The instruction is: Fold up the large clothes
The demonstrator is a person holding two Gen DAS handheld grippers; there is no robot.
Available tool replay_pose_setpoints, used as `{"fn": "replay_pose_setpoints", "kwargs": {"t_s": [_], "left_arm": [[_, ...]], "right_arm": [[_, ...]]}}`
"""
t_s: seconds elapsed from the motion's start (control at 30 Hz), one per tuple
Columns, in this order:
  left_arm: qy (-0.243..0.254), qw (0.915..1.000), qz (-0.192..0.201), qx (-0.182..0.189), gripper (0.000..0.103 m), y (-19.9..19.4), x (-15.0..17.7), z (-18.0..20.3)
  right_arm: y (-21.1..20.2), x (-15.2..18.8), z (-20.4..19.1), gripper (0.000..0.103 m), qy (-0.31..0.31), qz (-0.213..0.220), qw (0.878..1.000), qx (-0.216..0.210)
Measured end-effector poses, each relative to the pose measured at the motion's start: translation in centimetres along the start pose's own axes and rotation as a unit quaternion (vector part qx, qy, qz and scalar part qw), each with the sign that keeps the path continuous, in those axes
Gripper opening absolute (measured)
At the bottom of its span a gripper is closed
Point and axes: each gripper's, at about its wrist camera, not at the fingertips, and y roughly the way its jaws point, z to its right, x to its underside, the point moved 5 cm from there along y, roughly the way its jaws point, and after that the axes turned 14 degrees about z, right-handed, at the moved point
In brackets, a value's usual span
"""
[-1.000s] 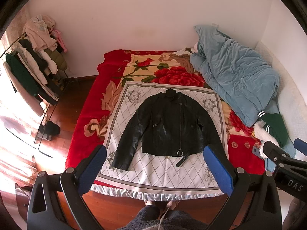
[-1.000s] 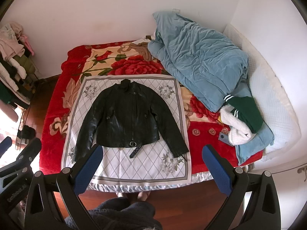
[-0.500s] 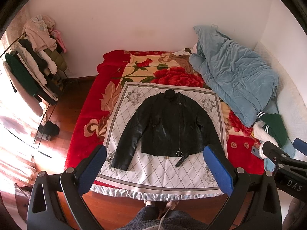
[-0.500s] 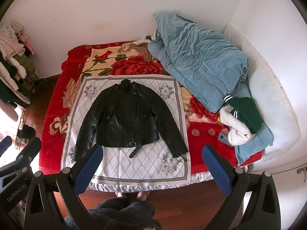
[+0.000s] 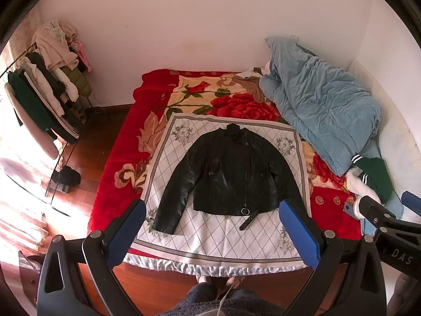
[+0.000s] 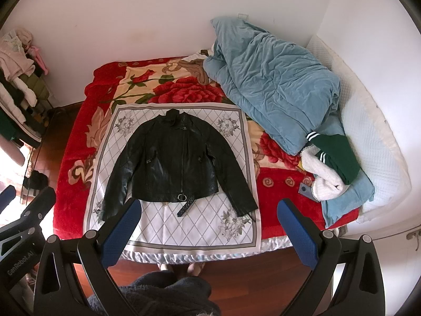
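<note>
A black leather jacket lies flat and zipped on a white patterned cloth on the bed, sleeves spread, collar toward the wall; it also shows in the right wrist view. My left gripper is open and empty, held high above the bed's near edge. My right gripper is open and empty at a like height. Both are well apart from the jacket. The cloth also shows in the right wrist view.
A red floral blanket covers the bed. A blue duvet is heaped at the back right, with a green and white garment pile and a phone beside it. A clothes rack stands left on the wood floor.
Nothing has visibly changed; both grippers hold almost still above the bed's near edge.
</note>
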Motion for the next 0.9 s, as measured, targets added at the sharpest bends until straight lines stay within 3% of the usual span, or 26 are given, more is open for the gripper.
{"fn": "replay_pose_setpoints", "kwargs": {"t_s": [0.2, 0.3, 0.47, 0.63, 0.9], "left_arm": [[0.002, 1.0, -0.001, 0.003, 0.103, -0.2, -0.3, 0.2], [0.002, 1.0, -0.001, 0.005, 0.103, 0.3, -0.7, 0.3], [0.008, 0.9998, 0.009, -0.013, 0.103, 4.7, -0.9, -1.1], [0.027, 0.9974, -0.002, -0.067, 0.103, 14.3, 0.5, -2.3], [0.014, 0.9853, -0.115, -0.126, 0.103, 32.4, 9.7, -4.2]], "right_arm": [[0.5, 0.8, -0.3, 0.103, 0.002, -0.002, 1.0, 0.001], [0.1, -0.4, 0.0, 0.103, 0.005, -0.005, 1.0, 0.005], [2.5, 0.0, 0.0, 0.103, 0.022, -0.017, 1.0, 0.007], [12.4, 2.2, 2.4, 0.103, 0.075, -0.053, 0.995, 0.026], [34.4, 11.6, 6.4, 0.103, 0.132, -0.171, 0.976, 0.036]]}}
